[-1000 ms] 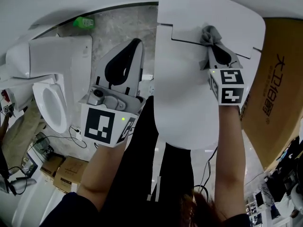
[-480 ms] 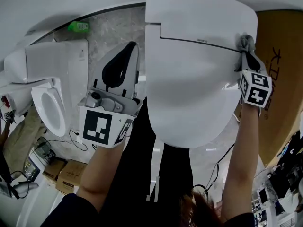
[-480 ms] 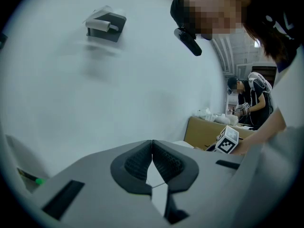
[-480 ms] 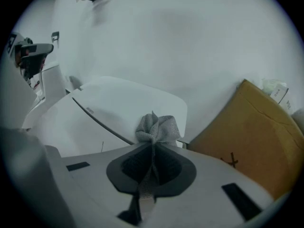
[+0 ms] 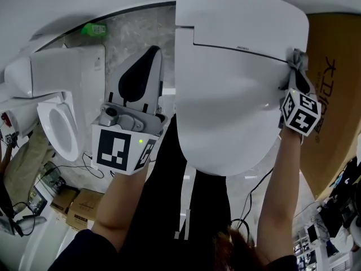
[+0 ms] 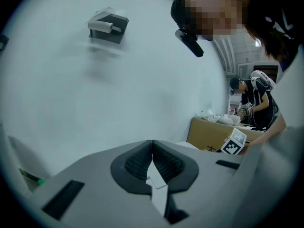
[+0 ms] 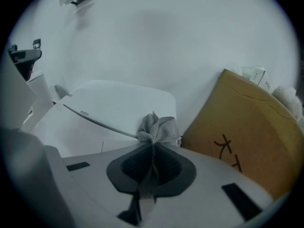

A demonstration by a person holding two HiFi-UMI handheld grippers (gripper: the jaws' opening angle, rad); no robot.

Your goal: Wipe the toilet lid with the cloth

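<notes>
At frame right, the outstretched right tongs [image 5: 296, 75] clamp one cloth [image 5: 297, 60] at the edge of the toilet lid [image 5: 231, 95]. The left tongs [image 5: 149, 54], centre-left, are pressed together.

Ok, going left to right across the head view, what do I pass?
Open toilet bowl → left gripper → toilet lid → cloth, pinched in the right gripper at the lid's right edge → cardboard box.
</notes>
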